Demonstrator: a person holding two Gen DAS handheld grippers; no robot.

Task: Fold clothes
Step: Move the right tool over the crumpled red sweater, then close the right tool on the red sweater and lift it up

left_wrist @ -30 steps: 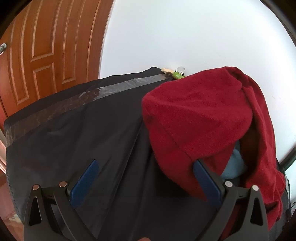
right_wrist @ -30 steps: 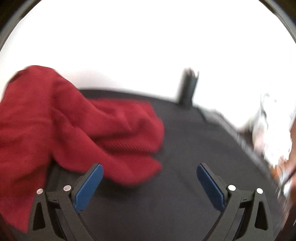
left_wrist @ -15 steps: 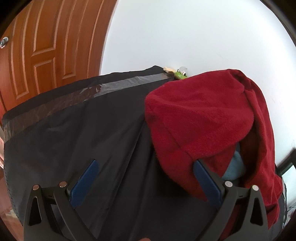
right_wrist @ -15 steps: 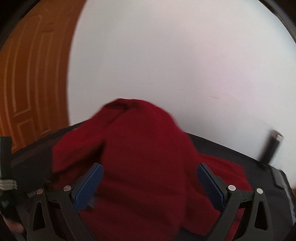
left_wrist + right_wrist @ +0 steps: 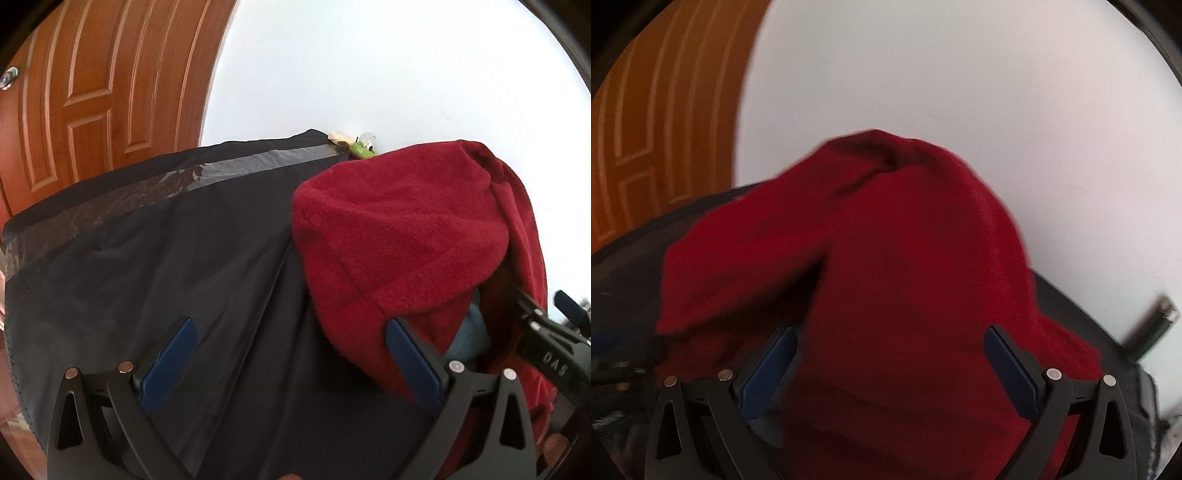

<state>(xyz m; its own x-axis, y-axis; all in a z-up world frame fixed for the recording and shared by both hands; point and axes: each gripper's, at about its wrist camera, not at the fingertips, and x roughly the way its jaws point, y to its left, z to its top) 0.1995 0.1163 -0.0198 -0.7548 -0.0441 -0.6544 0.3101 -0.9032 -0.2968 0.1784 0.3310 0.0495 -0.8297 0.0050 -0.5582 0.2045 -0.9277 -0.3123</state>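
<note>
The right claw has swung in beside the red garment.

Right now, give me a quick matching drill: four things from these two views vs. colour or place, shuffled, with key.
Things:
1. red garment
2. table cover
3. door
4. green toy

Descriptions:
A. brown wood panels, behind the table
B. heaped up on the table
C. black, spread flat
D. at the table's far edge by the white wall

Pairs: 1-B, 2-C, 3-A, 4-D

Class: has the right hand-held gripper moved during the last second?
Yes. The right hand-held gripper swung left; the wooden door entered its view, and the red garment now fills it.
</note>
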